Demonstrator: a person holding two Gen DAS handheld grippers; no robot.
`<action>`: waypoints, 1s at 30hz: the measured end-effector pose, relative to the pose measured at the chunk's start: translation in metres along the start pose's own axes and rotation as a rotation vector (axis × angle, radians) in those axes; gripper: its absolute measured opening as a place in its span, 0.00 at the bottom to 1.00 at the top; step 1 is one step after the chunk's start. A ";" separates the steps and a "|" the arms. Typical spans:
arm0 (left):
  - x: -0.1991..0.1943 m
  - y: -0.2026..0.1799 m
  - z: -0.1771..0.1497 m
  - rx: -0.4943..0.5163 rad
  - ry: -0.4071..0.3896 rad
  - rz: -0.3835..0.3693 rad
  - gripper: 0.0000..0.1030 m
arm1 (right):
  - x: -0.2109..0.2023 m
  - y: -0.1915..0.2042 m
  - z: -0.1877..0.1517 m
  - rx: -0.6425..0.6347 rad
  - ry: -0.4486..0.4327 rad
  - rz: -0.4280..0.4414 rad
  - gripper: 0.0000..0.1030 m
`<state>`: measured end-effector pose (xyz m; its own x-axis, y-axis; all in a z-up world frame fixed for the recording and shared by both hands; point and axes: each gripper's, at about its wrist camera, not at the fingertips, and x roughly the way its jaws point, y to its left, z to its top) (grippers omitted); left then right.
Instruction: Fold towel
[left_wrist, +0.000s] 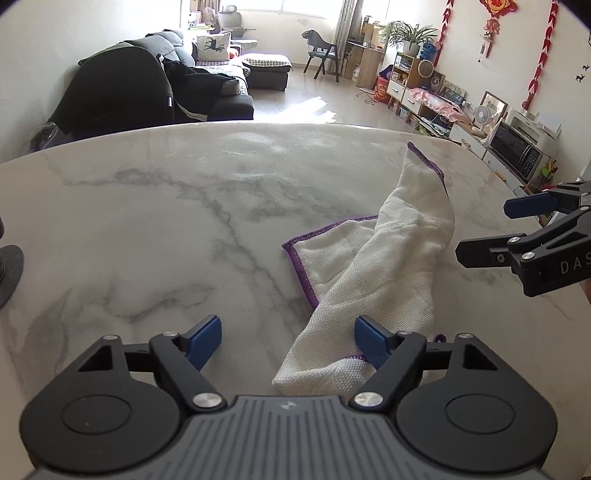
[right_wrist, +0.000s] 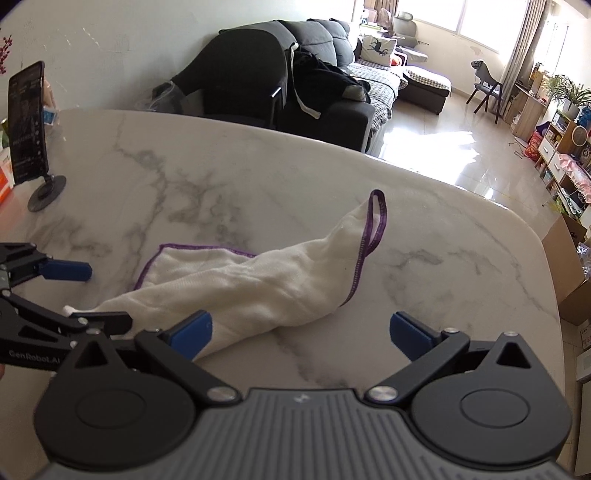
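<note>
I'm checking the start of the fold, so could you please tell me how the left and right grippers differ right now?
The left gripper stands narrower; the right gripper is spread wider. The left gripper's right finger is over the towel; the right gripper's left finger overlaps its near end. Both are open, holding nothing.

Both cams ride right behind their tool, angled down at the marble tabletop (left_wrist: 147, 221) from close up. The left view looks toward the shelves along the wall, the right more toward the sofa (right_wrist: 325, 74). They share the towel (left_wrist: 388, 258) and each other's tool.
</note>
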<state>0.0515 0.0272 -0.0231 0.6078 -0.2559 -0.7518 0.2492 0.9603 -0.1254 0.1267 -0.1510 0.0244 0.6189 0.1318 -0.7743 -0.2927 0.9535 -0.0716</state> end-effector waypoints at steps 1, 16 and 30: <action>-0.001 0.001 0.001 -0.008 0.002 -0.011 0.53 | -0.001 0.000 0.000 0.000 -0.004 0.000 1.00; -0.021 -0.023 0.005 -0.025 -0.076 -0.239 0.17 | -0.018 0.001 0.000 0.050 -0.090 0.008 1.00; -0.013 -0.023 -0.005 0.124 -0.074 -0.072 0.59 | -0.043 0.026 -0.031 -0.114 -0.302 -0.019 1.00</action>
<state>0.0338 0.0091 -0.0134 0.6374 -0.3358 -0.6935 0.3827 0.9192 -0.0933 0.0699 -0.1399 0.0367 0.8083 0.2052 -0.5519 -0.3484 0.9223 -0.1673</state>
